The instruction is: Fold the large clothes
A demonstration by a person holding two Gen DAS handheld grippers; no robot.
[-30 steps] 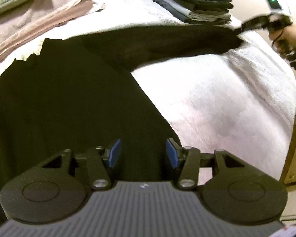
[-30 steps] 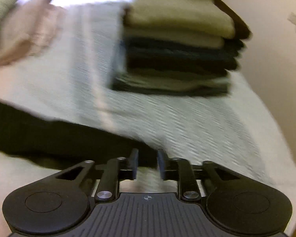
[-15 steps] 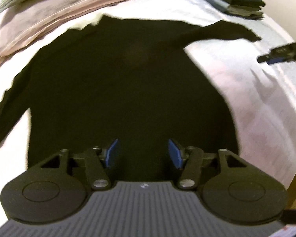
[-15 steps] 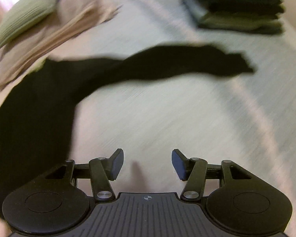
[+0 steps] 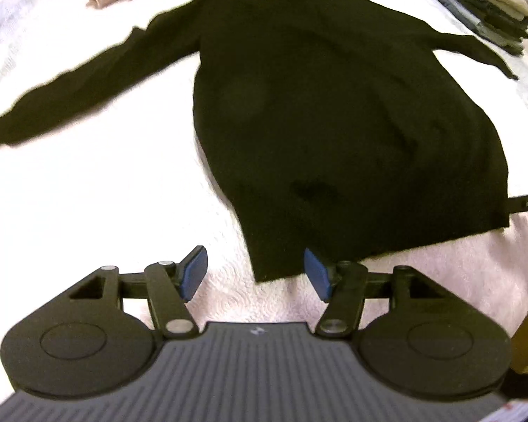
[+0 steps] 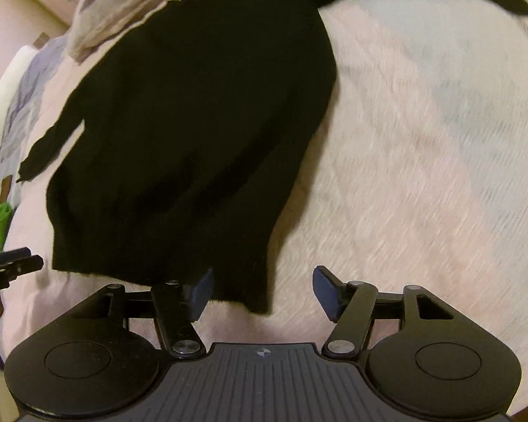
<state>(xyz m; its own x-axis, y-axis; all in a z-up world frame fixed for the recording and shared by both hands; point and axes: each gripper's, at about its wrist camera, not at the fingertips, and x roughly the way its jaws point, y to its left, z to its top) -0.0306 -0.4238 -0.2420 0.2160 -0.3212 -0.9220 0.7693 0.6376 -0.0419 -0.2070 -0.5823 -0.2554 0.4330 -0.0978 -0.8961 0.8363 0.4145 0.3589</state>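
The left tongs (image 5: 251, 274) point steeply downward, their two blue-padded fingers (image 5: 193, 273) spread apart and opening wider, with nothing pressed between the pads. The right tongs (image 6: 262, 290) tilt down at a similar steep angle, their dark fingers (image 6: 201, 290) likewise parted and opening, gripping nothing. Each pair shows at the edge of the other's view: the right tongs enter the left wrist view from the right side, the left tongs the right wrist view from the left.

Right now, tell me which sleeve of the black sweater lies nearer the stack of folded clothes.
The black sweater's right-hand sleeve in the left wrist view; its cuff ends just short of the stack of folded clothes, while the other sleeve stretches away leftward.
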